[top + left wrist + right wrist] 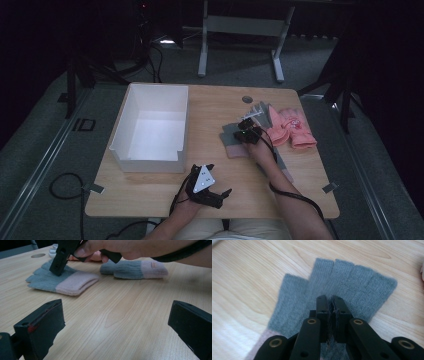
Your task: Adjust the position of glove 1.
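White bin empty, left half of table. Pink gloves on right side. Second grey-pink glove lying flat nearby.

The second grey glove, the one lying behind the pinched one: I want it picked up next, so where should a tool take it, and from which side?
Probably at its pink cuff, coming from above. The second grey glove lies flat on the table, and the cuff looks like its thickest part.
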`<state>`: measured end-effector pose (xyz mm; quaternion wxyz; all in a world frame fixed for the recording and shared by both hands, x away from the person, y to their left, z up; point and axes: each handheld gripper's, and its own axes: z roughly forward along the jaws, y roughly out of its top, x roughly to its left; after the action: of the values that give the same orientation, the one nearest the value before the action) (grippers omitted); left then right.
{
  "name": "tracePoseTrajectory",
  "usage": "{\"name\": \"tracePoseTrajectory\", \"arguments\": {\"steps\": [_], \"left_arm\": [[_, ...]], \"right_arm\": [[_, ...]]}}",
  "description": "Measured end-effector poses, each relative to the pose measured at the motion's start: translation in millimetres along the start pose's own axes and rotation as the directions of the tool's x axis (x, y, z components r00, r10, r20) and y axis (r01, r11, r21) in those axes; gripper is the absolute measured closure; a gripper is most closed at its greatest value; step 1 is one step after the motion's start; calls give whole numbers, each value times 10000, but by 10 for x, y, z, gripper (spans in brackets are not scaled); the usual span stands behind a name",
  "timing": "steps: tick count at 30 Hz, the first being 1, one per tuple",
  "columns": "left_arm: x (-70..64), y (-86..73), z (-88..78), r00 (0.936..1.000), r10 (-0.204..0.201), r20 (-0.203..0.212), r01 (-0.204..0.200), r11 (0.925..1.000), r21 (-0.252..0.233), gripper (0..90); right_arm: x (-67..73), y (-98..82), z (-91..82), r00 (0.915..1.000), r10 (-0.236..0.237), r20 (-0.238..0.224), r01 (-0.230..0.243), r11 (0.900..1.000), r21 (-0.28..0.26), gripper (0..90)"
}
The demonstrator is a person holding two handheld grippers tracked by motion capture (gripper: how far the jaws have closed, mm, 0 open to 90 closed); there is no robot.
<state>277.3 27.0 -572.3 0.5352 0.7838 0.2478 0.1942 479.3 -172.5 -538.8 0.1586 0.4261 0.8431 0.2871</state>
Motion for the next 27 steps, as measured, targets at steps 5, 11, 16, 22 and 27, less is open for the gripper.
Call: {"name": "tracePoseTrajectory", "arguments": {"steps": [5,11,16,22,27], "left_arm": [[2,1,2,10000,10,-3,-10,10000,24,0],[7,-1,-4,10000,15,52,-15,10000,3,0],[5,-4,-9,9998,12,182,-10,9999,-142,0],[6,-5,-20,9995,48,309,-40,9997,-254,0],[5,-7,-16,9997,70,251,-64,9997,-240,0]], "right_arm": [[69,-9,-228,9983,576,-62,-578,9973,-447,854],[233,-63,-658,9931,1175,17,-1164,9859,-1202,854],[431,-178,-1021,9898,1418,146,-1364,9719,-1918,854],[619,-438,-1097,9872,1596,-12,-1570,9697,-1871,853],[717,-684,-985,9797,1991,-239,-2005,9683,-1489,854]]}}
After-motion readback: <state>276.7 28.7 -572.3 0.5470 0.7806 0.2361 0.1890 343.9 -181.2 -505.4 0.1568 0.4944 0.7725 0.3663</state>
